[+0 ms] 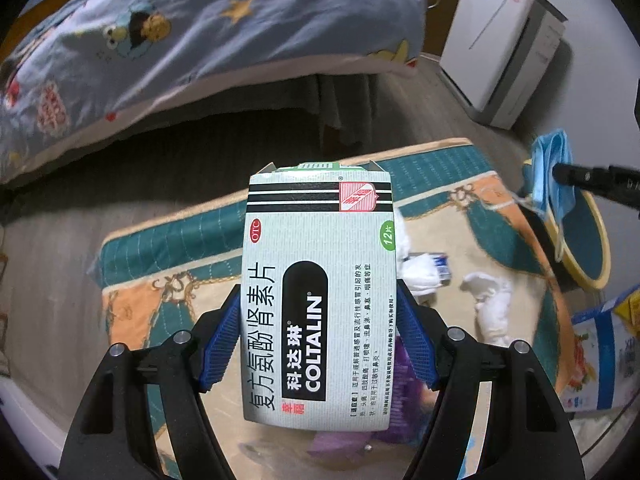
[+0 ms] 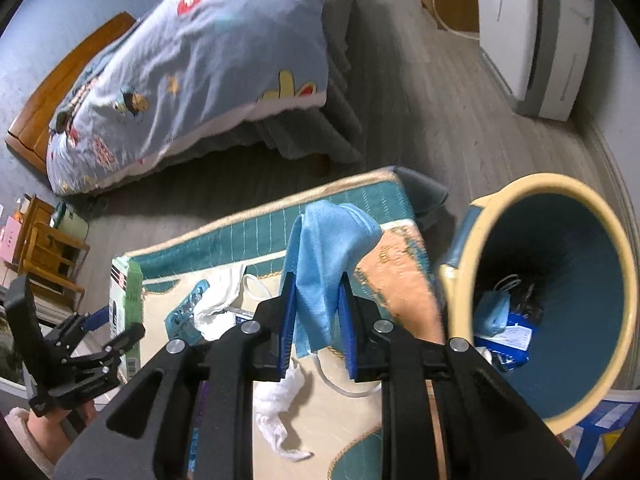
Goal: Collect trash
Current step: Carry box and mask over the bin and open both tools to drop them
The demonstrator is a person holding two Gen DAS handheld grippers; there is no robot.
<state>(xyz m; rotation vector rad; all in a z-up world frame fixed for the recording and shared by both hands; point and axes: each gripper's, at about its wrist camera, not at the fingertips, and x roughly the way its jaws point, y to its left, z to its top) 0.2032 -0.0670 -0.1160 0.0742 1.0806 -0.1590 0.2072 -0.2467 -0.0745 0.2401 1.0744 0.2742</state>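
Note:
My left gripper (image 1: 318,320) is shut on a grey-white Coltalin medicine box (image 1: 320,300), held upright above the rug; the same box (image 2: 130,304) and left gripper (image 2: 108,332) show at the left of the right wrist view. My right gripper (image 2: 318,316) is shut on a blue face mask (image 2: 328,256), which drapes over its blue pads. In the left wrist view the mask (image 1: 554,168) hangs from the right gripper's black finger (image 1: 588,178). A yellow-rimmed teal bin (image 2: 560,300) stands tilted to the right, with trash inside.
Crumpled white tissues (image 1: 490,304) (image 2: 280,412) and a blister pack (image 2: 188,312) lie on the teal and orange rug (image 2: 400,276). A bed with a blue quilt (image 1: 200,40) lies beyond. A white cabinet (image 1: 500,52) stands at the back right. Blue packaging (image 1: 604,356) sits at the right.

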